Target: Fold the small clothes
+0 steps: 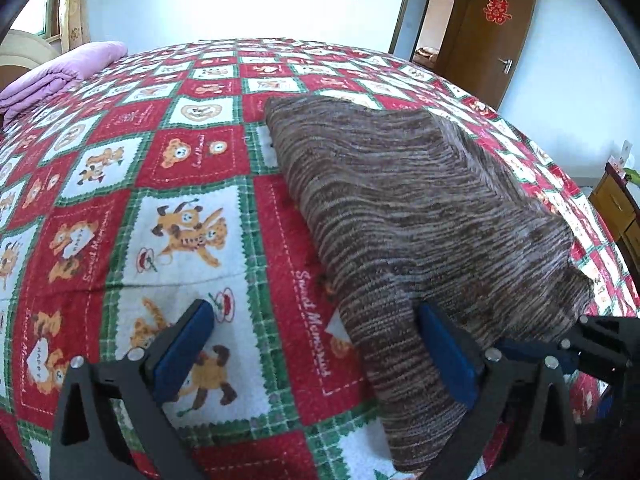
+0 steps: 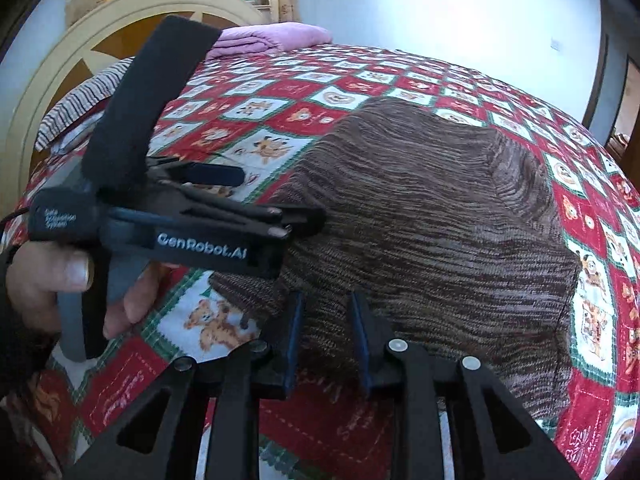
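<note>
A brown striped knit garment [image 1: 420,208] lies folded into a thick block on the teddy-bear bedspread [image 1: 192,224]. My left gripper [image 1: 316,346] stands wide open at the garment's near left corner. One blue pad rests over the knit edge, the other over bare bedspread. In the right wrist view a hand [image 2: 44,280] holds the left gripper [image 2: 264,196] at the left edge of the garment [image 2: 432,216]. My right gripper [image 2: 328,332] has a narrow gap between its pads at the near edge. Knit shows in the gap, and the pads do not visibly press it.
A folded pink blanket [image 1: 60,72] and a striped pillow [image 2: 80,100] lie by the headboard [image 2: 52,60]. An open wooden door [image 1: 488,36] stands past the bed's far corner. A wooden cabinet [image 1: 618,204] is at the bed's right side.
</note>
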`<state>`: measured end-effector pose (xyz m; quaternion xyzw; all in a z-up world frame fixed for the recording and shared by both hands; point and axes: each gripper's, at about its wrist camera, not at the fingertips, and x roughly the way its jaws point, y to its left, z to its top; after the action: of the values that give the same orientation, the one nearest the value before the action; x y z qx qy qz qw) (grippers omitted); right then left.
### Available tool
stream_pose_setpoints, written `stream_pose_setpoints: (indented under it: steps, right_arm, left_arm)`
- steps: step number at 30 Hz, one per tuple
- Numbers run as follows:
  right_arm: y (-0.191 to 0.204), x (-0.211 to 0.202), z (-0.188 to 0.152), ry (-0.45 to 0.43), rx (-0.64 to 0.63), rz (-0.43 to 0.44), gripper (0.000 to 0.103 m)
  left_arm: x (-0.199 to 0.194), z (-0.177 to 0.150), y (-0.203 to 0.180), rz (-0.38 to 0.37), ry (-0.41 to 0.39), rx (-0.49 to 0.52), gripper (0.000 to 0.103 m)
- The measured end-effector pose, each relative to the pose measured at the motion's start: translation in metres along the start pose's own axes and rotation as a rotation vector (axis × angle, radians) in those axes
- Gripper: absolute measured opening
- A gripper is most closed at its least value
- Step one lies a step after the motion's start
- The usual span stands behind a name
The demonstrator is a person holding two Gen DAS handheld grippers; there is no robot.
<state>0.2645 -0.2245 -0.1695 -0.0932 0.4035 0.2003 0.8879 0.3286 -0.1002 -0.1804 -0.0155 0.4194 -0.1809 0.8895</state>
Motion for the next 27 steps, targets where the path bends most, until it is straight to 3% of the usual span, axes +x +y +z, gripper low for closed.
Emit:
stream_pose_setpoints:
  steps: [4,6,9,11,12,13,15,18,23,27]
  right_arm:
    - [-0.004,-0.008,0.0,-0.03,0.016,0.011,0.027]
    - [-0.012,-0.024,-0.002,-0.11,0.074,0.029,0.028]
    - [-0.027,-0.044,-0.012,-0.21,0.148,0.016,0.041]
    - [-0.039,-0.053,-0.016,-0.252,0.194,0.001,0.041]
    - [-0.045,-0.058,-0.018,-0.268,0.213,-0.015,0.041]
    - [-0.053,-0.064,-0.018,-0.285,0.234,-0.035,0.041]
    - [-0.082,-0.077,-0.016,-0.307,0.307,-0.062,0.041]
    - [-0.134,-0.085,-0.016,-0.307,0.445,-0.073,0.062]
    - [-0.207,-0.055,-0.007,-0.21,0.641,0.096,0.063]
    - [-0.222,-0.025,0.014,-0.189,0.645,0.179,0.063]
  left_arm:
    - [-0.002,0.0,0.0,0.02,-0.001,-0.009,0.103]
    - [-0.009,0.003,0.001,0.029,-0.031,-0.021,0.103]
    - [-0.014,0.015,0.003,0.019,-0.075,-0.046,0.103]
    - [-0.003,0.024,0.001,0.067,-0.052,-0.018,0.103]
    - [0.009,0.026,0.002,0.096,-0.004,-0.006,0.103]
    - [0.017,0.024,0.006,0.066,0.031,-0.03,0.103]
    - [0.016,0.022,0.011,0.04,0.018,-0.057,0.103]
    - [0.01,0.017,0.007,0.048,0.003,-0.049,0.103]
    - [0.006,0.015,0.001,-0.038,0.01,-0.066,0.089]
    - [0.008,0.016,-0.006,-0.129,0.011,-0.075,0.076]
